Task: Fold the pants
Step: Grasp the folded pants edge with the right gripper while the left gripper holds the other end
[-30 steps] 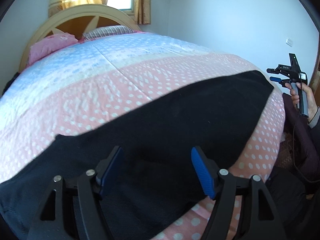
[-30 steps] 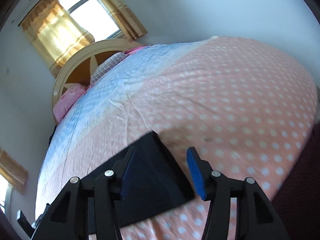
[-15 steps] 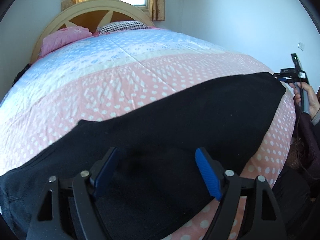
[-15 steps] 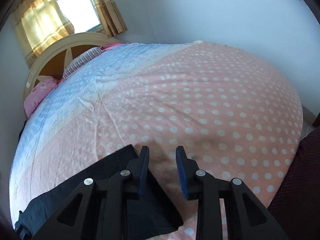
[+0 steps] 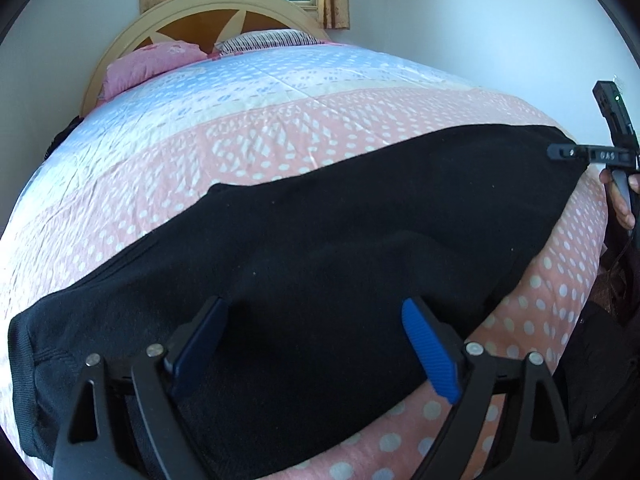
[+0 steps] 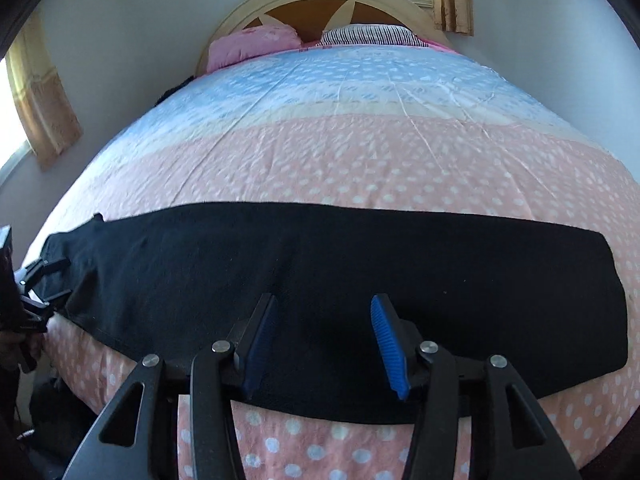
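Change since a second ago: your right hand-held gripper (image 6: 322, 344) has swung from the pants' right end to face the middle of the near edge; it narrowed half a second back and is parted again. The left view has crept toward the cloth.

Pants (image 6: 320, 264): black, one long flat band across the foot of the bed (image 6: 360, 152), already doubled leg on leg by the look of it; waistband end at your left, hem end at your right.

Left hand-held gripper (image 5: 316, 344): jaws wide apart, empty, over the cloth near the waist end.

Right hand-held gripper: jaws parted, empty, above the near edge.

Pillows (image 6: 256, 42): by the headboard, well clear.

Risks, as judged: a pinch from above may catch only the top layer, so the leg beneath drags and the fold skews. The near edge lies close to the mattress side; a pull toward you could slide the pants off.
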A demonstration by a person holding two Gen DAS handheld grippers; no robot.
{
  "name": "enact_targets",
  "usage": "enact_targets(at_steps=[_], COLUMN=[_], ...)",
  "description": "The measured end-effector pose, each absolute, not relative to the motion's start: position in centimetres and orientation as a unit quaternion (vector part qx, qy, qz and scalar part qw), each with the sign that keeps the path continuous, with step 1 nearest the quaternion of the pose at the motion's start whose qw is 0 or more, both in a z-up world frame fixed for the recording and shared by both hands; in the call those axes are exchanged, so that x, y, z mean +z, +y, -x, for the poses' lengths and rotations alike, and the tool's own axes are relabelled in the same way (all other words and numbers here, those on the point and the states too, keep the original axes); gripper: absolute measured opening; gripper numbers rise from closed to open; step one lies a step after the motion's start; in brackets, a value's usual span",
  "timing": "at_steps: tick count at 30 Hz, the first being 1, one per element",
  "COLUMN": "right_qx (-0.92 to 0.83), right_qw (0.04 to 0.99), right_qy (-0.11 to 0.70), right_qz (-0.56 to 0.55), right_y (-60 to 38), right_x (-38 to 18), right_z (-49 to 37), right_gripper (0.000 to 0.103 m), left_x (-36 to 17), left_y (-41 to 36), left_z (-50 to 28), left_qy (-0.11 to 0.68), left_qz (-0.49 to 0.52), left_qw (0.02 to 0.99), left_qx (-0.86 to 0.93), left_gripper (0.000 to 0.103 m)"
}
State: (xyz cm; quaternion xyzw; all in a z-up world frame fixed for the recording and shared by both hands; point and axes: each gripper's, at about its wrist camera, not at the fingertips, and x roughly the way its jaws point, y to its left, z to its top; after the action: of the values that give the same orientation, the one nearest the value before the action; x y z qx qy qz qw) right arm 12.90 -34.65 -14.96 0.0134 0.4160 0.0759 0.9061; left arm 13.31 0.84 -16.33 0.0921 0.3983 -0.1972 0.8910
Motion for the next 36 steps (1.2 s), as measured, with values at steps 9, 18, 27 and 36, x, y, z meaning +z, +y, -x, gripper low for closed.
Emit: enact_targets(at_steps=[9,18,27,36], right_qx=[0.248,0.341,0.37,0.338], right_qw=[0.884,0.813,0.807,0.767], right_qy=[0.395,0.465,0.459,0.526], right_qz=[0.023,0.079,0.028,-0.142], right_y=[-22.4,-11.8,-10.1,-4.1], right_x=[-13.5,-17.9,-13.4,-16.8], right_z=[-11.6,-12.0,-16.9,-28.7], right_gripper=[0.051,0.051,0.051,0.051], left_x=[-15.0,-16.3,-16.1,-16.4], left_y=[7.0,14.3,14.7,16.0], left_z=[-13.5,-13.7,-13.5,-13.4], left_qy=[0.38,0.402,0.385,0.383], left_qz=[-0.074,-0.021,-0.033,-0.016], left_qw=[0.914,0.915,0.922,0.923], left_qx=[-0.122,-0.031,-0.032,-0.027], left_gripper=[0.092,0.092,0.094,0.098])
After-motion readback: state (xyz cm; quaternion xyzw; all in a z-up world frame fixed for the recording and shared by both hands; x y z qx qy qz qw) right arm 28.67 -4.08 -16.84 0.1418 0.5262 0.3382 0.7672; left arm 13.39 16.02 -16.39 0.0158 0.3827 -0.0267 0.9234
